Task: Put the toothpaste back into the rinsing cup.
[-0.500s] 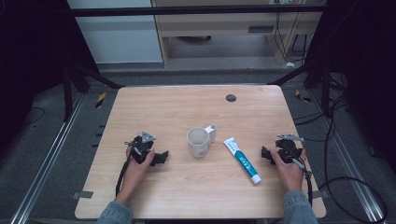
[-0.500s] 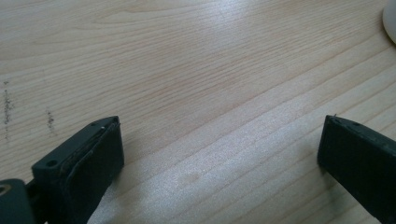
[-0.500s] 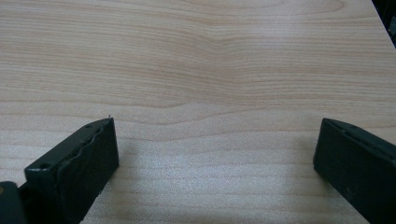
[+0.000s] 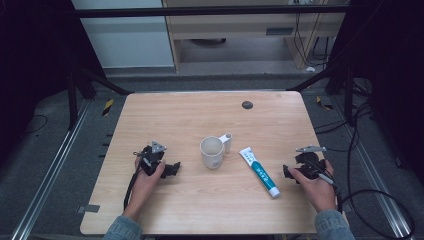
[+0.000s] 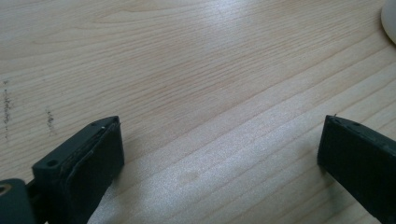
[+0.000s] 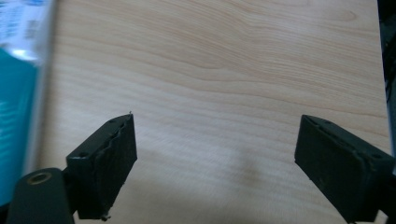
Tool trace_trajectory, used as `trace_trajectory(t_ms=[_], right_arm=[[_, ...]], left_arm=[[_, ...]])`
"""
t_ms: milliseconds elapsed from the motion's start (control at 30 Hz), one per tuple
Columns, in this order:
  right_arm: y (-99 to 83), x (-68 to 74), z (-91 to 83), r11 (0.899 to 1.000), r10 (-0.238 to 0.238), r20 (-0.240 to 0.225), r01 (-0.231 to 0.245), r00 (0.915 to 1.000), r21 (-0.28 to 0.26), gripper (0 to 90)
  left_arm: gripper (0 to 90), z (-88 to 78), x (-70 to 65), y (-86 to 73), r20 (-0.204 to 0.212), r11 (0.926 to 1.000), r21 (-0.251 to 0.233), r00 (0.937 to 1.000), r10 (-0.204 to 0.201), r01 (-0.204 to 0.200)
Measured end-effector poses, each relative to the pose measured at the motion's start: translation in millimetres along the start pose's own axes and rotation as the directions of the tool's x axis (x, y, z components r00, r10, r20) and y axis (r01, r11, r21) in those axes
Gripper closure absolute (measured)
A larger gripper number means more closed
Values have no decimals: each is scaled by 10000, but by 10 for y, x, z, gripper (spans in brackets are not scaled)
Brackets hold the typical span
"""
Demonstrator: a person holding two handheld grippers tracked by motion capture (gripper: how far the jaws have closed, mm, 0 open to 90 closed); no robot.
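A white mug [image 4: 212, 152] with its handle toward the back right stands near the middle of the wooden table [image 4: 200, 115]. To its right lies a white and teal toothpaste tube [image 4: 259, 171], slanting toward the front right. My left gripper [image 4: 175, 169] rests on the table left of the mug, jaws wide apart over bare wood [image 5: 219, 154]. My right gripper [image 4: 286, 172] rests right of the tube, also open with nothing between its jaws [image 6: 215, 158]. The tube's teal side [image 6: 16, 93] runs along the left edge of the right gripper view. The mug's rim [image 5: 390, 18] peeks in at the top right of the left gripper view.
A small dark round disc [image 4: 247, 104] lies near the table's far edge. Cables [image 4: 365, 200] trail off the right side onto the floor. Metal rails and dark frame legs stand around the table.
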State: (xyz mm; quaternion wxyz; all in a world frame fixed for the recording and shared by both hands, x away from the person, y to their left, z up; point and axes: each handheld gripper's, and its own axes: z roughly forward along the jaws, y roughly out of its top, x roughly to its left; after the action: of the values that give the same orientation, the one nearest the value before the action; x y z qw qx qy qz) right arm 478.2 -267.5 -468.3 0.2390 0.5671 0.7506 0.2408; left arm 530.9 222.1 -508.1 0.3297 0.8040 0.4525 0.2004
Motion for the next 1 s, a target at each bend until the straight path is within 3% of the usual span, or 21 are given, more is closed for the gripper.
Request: trace_trajectory(t_ms=[167,333,433,667,1000], right_arm=[[130,144,-318,9973,-714,-243,718,9972,166,207],[314,247,-560,9964,-829,-714,839,9940,105,267],[432,285,-663,9958,-902,-722,911,9933,94,296],[622,338,-717,9939,-1051,-946,1077,9899,226,343],[753,451,-674,9912,-1114,-1259,1193,9858,576,318]], left_arm=[[0,-3,-2,-3,-15,10000,-2,10000,7,-7],[0,-4,-2,-3,-6,10000,1,10000,14,-14],[0,0,3,0,52,10000,-1,10000,52,-52],[0,4,8,3,92,10000,-9,9999,85,-85],[0,17,9,12,83,10000,-66,10000,25,-24]])
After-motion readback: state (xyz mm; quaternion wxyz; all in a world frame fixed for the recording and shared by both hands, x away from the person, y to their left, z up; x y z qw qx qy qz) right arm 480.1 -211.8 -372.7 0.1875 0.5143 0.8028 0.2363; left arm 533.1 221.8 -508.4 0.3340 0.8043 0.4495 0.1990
